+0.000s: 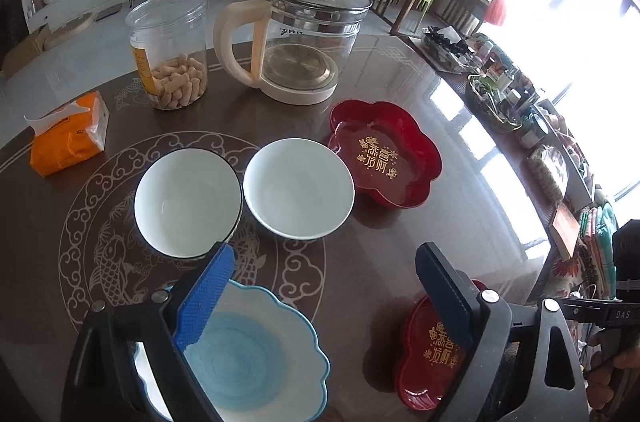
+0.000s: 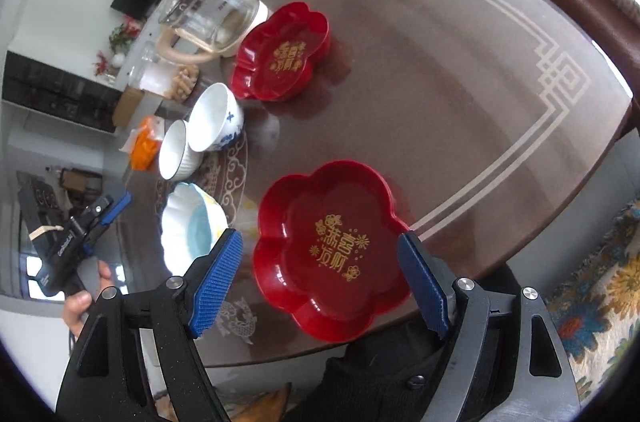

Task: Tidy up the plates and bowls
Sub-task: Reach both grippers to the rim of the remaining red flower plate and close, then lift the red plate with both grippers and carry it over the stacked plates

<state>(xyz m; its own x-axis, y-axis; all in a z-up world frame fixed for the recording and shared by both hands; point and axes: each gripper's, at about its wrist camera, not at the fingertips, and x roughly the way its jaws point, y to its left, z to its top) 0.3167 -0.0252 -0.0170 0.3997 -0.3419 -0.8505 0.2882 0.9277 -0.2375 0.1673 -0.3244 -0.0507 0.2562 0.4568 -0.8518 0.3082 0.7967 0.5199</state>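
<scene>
Both spread wide, the right hand-held gripper hovers straddling the near red flower-shaped plate, the left hand-held gripper above the blue scalloped bowl beside that plate.

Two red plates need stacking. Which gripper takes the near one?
Right, probably. The right gripper hangs open right over the near red plate, its fingers on either side of it. The left gripper is open over the blue dish, with that plate off to its side.
</scene>
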